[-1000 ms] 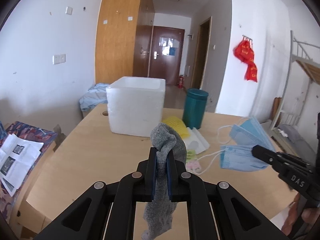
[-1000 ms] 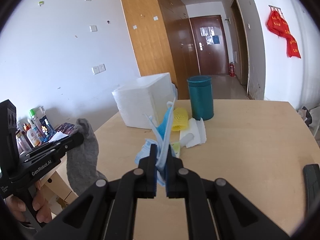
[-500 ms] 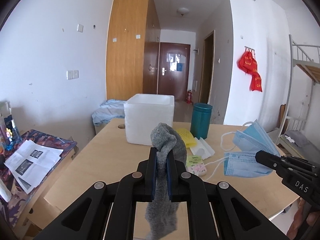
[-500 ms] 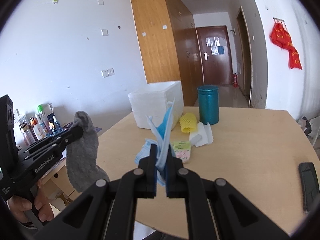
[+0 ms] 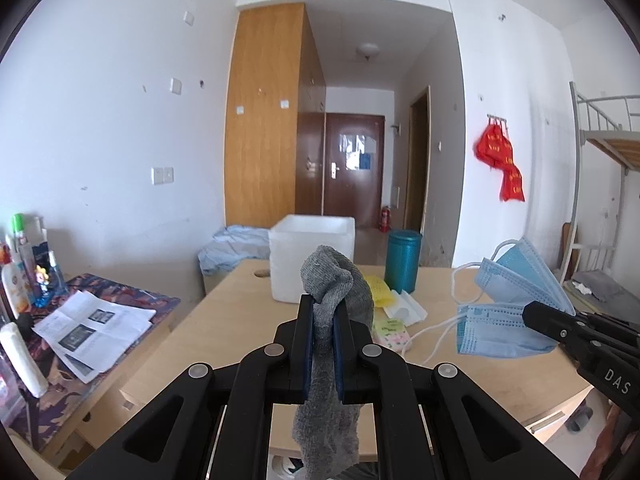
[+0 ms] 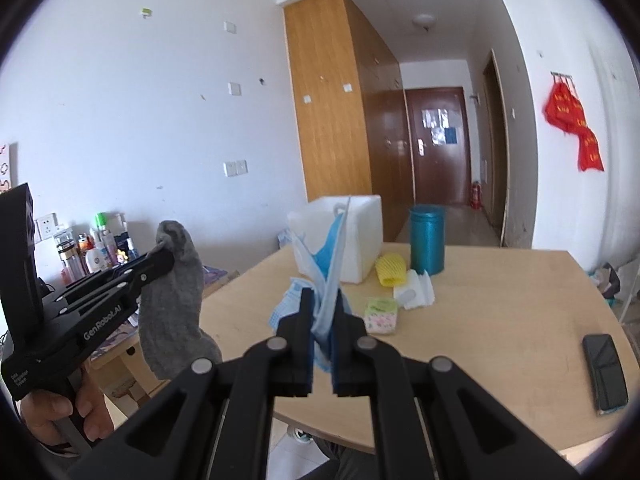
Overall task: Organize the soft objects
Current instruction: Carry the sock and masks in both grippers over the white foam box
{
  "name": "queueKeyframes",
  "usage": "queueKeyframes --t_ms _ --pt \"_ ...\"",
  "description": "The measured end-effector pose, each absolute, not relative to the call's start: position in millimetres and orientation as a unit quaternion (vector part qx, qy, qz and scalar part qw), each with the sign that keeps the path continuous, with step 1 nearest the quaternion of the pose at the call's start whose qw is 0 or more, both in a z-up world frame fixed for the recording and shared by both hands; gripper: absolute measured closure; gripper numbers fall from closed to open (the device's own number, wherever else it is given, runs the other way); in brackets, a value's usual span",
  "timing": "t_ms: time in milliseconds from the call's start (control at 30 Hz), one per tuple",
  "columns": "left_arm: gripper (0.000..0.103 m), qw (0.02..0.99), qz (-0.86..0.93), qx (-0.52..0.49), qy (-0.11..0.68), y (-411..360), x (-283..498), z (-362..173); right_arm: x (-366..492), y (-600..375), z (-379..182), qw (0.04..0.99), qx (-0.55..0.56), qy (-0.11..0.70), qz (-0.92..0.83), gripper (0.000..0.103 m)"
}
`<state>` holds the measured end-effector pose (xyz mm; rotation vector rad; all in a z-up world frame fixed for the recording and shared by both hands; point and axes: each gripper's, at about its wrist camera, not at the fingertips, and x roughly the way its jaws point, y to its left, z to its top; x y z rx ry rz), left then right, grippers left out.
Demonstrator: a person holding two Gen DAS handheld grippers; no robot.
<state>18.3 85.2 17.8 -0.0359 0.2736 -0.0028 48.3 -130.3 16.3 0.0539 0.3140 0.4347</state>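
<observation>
L gripper (image 5: 323, 312) clamps 1 sock (image 5: 334, 280); R gripper (image 6: 322, 300) clamps masks (image 6: 328, 264).

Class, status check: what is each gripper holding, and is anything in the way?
Left gripper shut on grey sock. Right gripper shut on blue face masks. Nothing blocking.

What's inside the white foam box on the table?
Cannot tell. The white foam box is seen from the side in both views; only its outer walls and top rim show, and those walls hide its interior.

Colours of items near the white foam box (image 5: 312, 256)
Grey sock (image 5: 334, 300); light-blue masks (image 5: 508, 320); teal canister (image 5: 402, 260); yellow mesh sleeve (image 6: 390, 270).
</observation>
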Motion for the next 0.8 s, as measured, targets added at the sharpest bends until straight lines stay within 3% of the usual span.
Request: queueKeyframes --t_ms 333,800 --pt "0.095 0.995 0.016 -0.021 0.092 98.4 6.2 40.1 69.1 -114.0 30.4 0.964 0.019 0.130 0.233 0.095" --pt "0.095 0.994 0.038 -0.028 0.095 115.0 71.6 61.0 146.2 -90.7 49.6 0.958 0.008 0.137 0.253 0.095"
